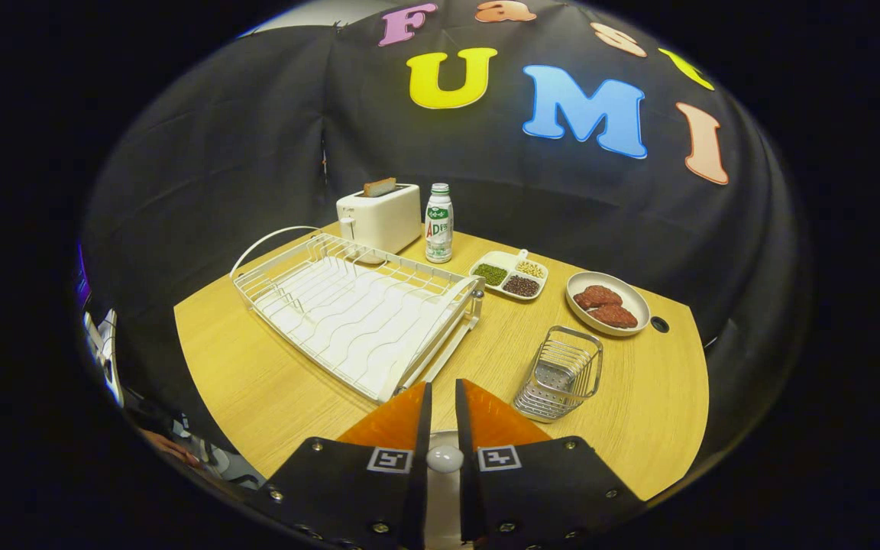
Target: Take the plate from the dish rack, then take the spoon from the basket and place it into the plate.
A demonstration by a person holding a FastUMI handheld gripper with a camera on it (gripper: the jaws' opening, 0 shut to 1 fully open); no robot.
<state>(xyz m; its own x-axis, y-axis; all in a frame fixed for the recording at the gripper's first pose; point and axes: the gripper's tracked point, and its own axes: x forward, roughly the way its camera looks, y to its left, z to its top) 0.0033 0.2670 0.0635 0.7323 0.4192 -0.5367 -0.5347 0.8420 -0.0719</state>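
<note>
My gripper [443, 393], fingers nearly pressed together on nothing, hovers over the wooden table [272, 382]; white wire dish rack [356, 305] and metal wire basket [560, 374] just ahead.

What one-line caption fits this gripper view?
Gripper nearly shut, holding nothing, above wooden table; empty dish rack and wire basket just ahead, toaster beyond.

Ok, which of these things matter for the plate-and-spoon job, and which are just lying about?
Job:
- rack
- basket
- tongs, fingers almost together, something white low between them; can't tell what

Lying about:
- toaster
- bottle
- bean tray
- meat dish
</note>
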